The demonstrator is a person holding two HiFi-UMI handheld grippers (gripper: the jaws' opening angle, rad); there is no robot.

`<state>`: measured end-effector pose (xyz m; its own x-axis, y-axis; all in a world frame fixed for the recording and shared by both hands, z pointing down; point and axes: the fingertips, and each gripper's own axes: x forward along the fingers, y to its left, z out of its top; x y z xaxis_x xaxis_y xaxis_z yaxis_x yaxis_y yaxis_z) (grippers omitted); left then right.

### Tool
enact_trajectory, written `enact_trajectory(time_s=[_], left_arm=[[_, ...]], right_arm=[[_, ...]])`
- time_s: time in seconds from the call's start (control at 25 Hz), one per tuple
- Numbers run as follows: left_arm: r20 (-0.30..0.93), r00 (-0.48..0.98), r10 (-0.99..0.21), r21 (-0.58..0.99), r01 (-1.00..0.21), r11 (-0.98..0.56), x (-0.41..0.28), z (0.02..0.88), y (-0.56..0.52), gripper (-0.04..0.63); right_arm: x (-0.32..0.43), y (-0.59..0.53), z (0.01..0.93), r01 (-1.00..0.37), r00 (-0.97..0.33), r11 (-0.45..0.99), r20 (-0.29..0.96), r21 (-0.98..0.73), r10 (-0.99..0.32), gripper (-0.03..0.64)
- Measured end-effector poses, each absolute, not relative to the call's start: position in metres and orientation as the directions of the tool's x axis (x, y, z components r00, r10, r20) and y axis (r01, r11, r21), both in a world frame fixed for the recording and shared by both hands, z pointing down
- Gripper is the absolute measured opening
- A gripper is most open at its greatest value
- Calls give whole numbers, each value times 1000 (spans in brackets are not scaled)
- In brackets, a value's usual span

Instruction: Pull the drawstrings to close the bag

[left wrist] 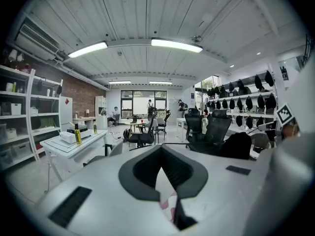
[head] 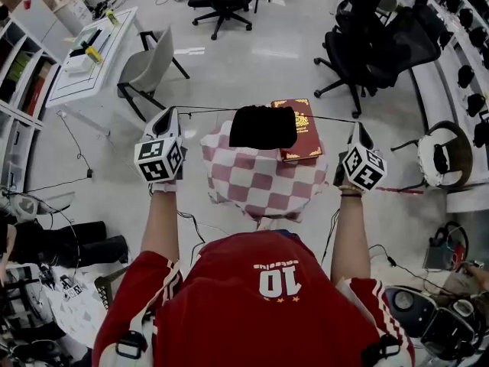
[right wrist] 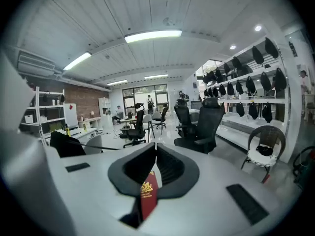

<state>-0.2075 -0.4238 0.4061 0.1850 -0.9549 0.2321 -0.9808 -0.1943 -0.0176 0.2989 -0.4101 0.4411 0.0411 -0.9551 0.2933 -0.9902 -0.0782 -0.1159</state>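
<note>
The left gripper (head: pixel 170 113), white with a square-marker cube, has its jaws pressed together on a thin black drawstring (head: pixel 205 108). The cord runs taut and nearly level from the tips to the bag. The right gripper (head: pixel 357 127), built the same way, is likewise clamped on a second black drawstring (head: pixel 325 118), stretched tight the other way. Between the two, well apart from either set of tips, is the black fabric bag (head: pixel 263 127), at the far edge of a red-and-white checked cloth (head: pixel 260 180) draped over a small stand. A dark red booklet with a gold crest (head: pixel 307 142) lies on the cloth just beside the bag, on the right gripper's side, and shows below that gripper's jaws in its own view. A person in a red jersey (head: pixel 267 297) holds both grippers out at arm's length. Beyond stand black office chairs (head: pixel 370 44) and a white desk (head: pixel 92 63) on a pale floor.
</note>
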Motion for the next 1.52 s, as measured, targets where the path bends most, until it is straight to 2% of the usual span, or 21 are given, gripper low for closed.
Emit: enact_trajectory(time_s=[0.32,0.56,0.92,1.28,1.52], left_arm=[[180,85,-980,-33,-995,-92,-234,375,-459,5],[208,53,-977,-20,-998,-59,-249,393,-443,6],[347,240,-907,102,-971,-217,-213,464,-409,6],[395,403,-826,137,-915,-380,-160,489,-391,6],[436,479,-762,161,-874,-458,-131,513,-378,6]], right_arm=[[269,-481,431,-989,-78,40,274,-143,-959,23],[248,-487,463,-984,-134,86,331,-156,-934,23],[263,-444,528,-976,-136,41,454,-214,-881,23],[261,-399,542,-977,-127,23,490,-213,-862,23],[261,-361,572,-976,-120,-7,558,-220,-821,23]])
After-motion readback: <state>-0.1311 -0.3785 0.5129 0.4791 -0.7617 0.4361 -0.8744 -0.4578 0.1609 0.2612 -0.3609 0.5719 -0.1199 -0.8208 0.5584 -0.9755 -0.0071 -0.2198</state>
